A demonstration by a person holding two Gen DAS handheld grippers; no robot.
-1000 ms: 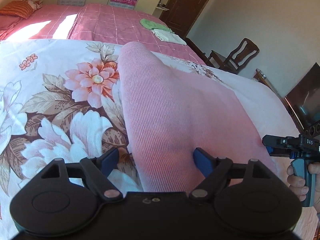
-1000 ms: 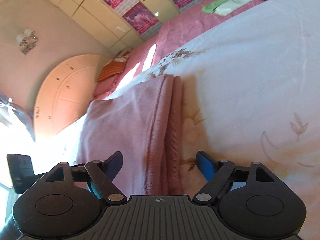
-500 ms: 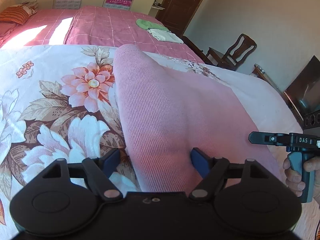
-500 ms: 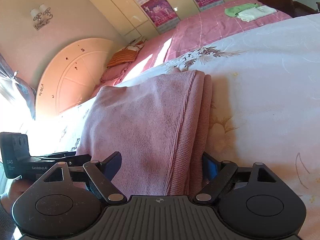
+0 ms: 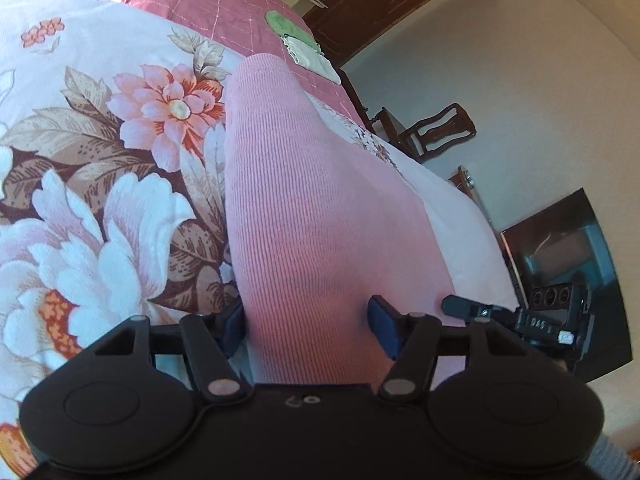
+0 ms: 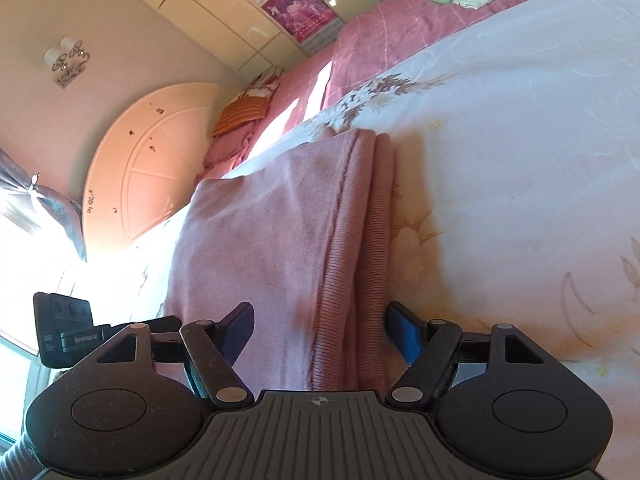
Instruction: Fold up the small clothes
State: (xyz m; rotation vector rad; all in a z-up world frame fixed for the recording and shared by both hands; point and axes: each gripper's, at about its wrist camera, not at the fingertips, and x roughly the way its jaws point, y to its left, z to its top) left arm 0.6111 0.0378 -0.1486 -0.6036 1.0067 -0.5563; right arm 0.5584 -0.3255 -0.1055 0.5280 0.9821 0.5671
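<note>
A pink ribbed knit garment (image 5: 312, 208) lies folded on a floral bedsheet (image 5: 92, 184). My left gripper (image 5: 306, 322) is open, its blue pads either side of the garment's near end, which runs between them. My right gripper (image 6: 322, 330) is open too, straddling the stacked folded edges of the same garment (image 6: 280, 240) at its near end. The right gripper also shows at the lower right of the left wrist view (image 5: 520, 316), and the left gripper at the lower left of the right wrist view (image 6: 80, 336).
A green cloth (image 5: 286, 26) and a white cloth (image 5: 316, 62) lie folded on a pink quilt (image 5: 208, 0) farther back. A wooden chair (image 5: 436, 132) and a dark screen (image 5: 560, 248) stand right of the bed. A rounded headboard (image 6: 140, 168) stands at the left.
Both grippers have tilted and shifted slightly while staying at the garment's near end. The jaws of both have narrowed a little around the fabric.
</note>
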